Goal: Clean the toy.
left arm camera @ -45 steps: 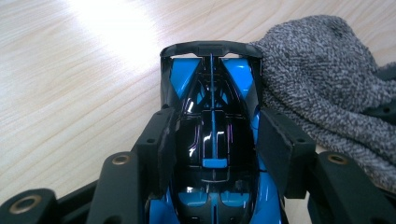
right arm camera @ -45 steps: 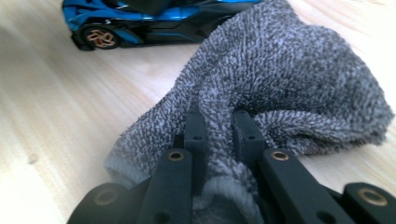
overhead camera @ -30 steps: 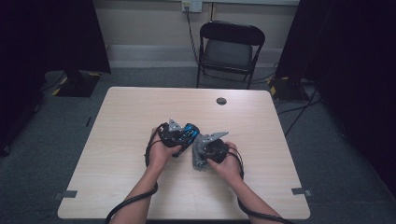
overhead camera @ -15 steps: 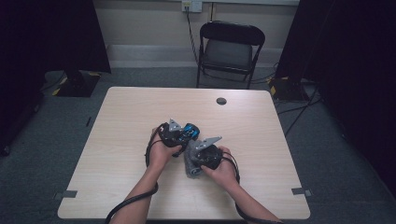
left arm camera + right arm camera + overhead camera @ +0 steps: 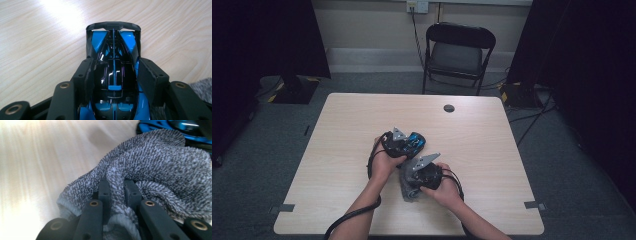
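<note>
Glossy blue-and-black plastic toy car (image 5: 113, 82), fuzzy grey terry cloth (image 5: 160, 175) at its 5 o'clock, smooth pale woodgrain table (image 5: 42, 37), matt black jaw pads (image 5: 86, 80)

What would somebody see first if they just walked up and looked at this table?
Probably the shiny blue and black toy car in the middle of the wooden table, squeezed between the pads of the left claw. Right beside it, the right claw pinches a fuzzy grey cloth bunched up next to the car. Behind the table stands a black folding chair.
</note>
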Tool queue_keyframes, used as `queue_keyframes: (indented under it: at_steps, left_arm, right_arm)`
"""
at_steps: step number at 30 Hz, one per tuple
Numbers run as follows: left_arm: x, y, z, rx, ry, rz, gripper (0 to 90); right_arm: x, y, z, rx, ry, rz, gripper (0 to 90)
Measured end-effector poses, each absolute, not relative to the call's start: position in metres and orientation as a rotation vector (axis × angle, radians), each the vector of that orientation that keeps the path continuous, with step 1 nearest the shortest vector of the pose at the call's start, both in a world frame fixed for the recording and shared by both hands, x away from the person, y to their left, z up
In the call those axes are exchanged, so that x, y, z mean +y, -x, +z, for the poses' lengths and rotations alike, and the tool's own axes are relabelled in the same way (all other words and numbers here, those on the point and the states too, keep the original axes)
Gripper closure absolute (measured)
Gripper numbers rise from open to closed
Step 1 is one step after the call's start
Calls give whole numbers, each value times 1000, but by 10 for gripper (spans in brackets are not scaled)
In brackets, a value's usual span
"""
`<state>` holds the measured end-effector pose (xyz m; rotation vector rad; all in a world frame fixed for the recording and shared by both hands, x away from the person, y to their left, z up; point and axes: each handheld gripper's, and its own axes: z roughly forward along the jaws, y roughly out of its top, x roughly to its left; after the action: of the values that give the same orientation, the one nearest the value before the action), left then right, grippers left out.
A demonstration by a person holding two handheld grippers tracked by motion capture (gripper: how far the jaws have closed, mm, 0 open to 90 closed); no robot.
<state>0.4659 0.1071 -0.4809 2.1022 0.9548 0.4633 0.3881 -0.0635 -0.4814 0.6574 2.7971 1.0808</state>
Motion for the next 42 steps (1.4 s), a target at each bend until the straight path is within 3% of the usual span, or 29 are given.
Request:
queue_keyframes:
  at_steps: [20, 24, 27, 42]
  left_arm:
    - [112, -467, -480, 967, -2083, 440, 508]
    - [114, -465, -476, 964, -2076, 459, 420]
    - [118, -461, -468, 965, -2055, 448, 407]
    - [189, -421, -439, 1058, -1934, 475, 372]
  right_arm:
    - [-51, -370, -478, 2869, -414, 1147, 779]
    - [-51, -372, -474, 2854, -413, 1165, 777]
    - [-51, -374, -472, 2844, -412, 1166, 777]
    - [-22, -379, -463, 2785, -404, 1222, 777]
